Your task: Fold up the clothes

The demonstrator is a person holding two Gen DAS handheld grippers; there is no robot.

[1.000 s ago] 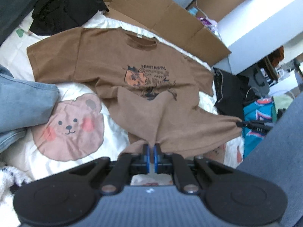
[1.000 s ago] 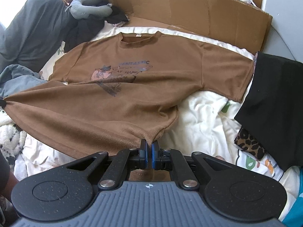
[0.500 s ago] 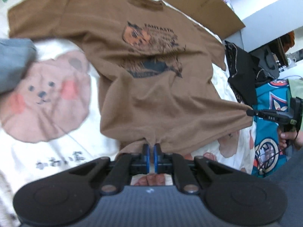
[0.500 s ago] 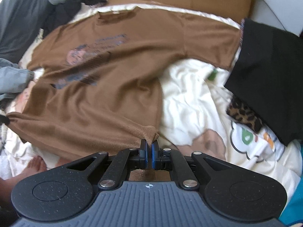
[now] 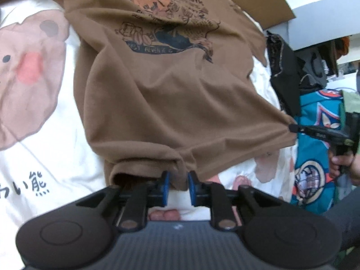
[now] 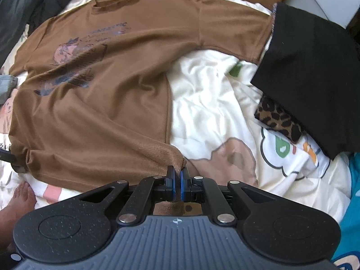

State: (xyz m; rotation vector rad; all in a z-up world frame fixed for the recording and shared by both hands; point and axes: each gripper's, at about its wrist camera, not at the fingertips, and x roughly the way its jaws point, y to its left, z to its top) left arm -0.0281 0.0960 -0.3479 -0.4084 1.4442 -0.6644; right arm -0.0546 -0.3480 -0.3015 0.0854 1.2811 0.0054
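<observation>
While right fingers (image 6: 177, 181) clamp brown T-shirt (image 5: 171, 85), left fingers (image 5: 177, 185) just parting, black garment (image 6: 315, 67) beside.

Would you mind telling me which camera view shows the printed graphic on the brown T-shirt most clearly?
The left wrist view: the graphic on the brown T-shirt faces it close up, lettering partly legible. In the right wrist view the graphic sits far left, foreshortened, creased and blurred.
</observation>
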